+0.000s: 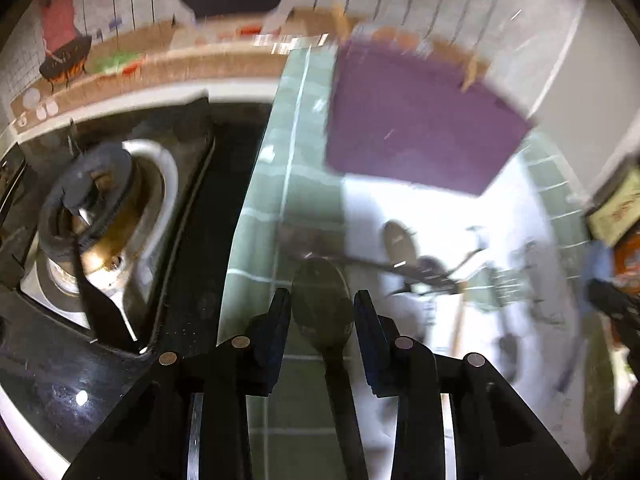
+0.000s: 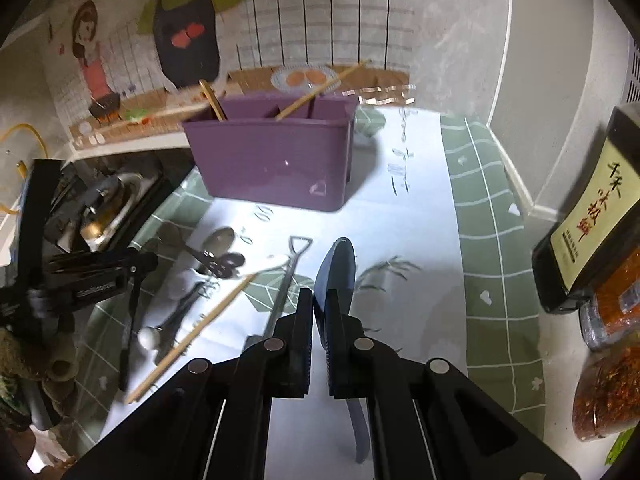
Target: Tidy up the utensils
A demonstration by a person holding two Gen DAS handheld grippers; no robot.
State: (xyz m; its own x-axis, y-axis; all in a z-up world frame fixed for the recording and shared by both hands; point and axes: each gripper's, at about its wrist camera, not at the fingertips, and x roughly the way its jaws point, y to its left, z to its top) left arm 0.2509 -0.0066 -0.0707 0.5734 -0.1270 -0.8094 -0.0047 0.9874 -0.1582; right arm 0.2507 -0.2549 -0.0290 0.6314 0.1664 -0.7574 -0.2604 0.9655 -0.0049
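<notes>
The right tongs (image 2: pixel 319 304) are clenching a light, stiff, slippery blue spoon (image 2: pixel 335 268) at its neck, while the left tongs (image 1: pixel 322 304) are straddling, released, a dark spoon (image 1: pixel 322 300) near the purple bin (image 2: pixel 272 160).

Beyond the jaws, a cartoon-decorated tiled wall (image 2: pixel 328 16) backs the green-checked worktop (image 2: pixel 492 216); a gas stove (image 1: pixel 100 216) sits to their left.

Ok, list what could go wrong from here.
1. The right gripper pinches the blue spoon by its thin edge; it may twist or slip on the way to the purple box.
2. The left gripper stands open around a dark spoon; closing off-centre could flick it toward the stove.
</notes>
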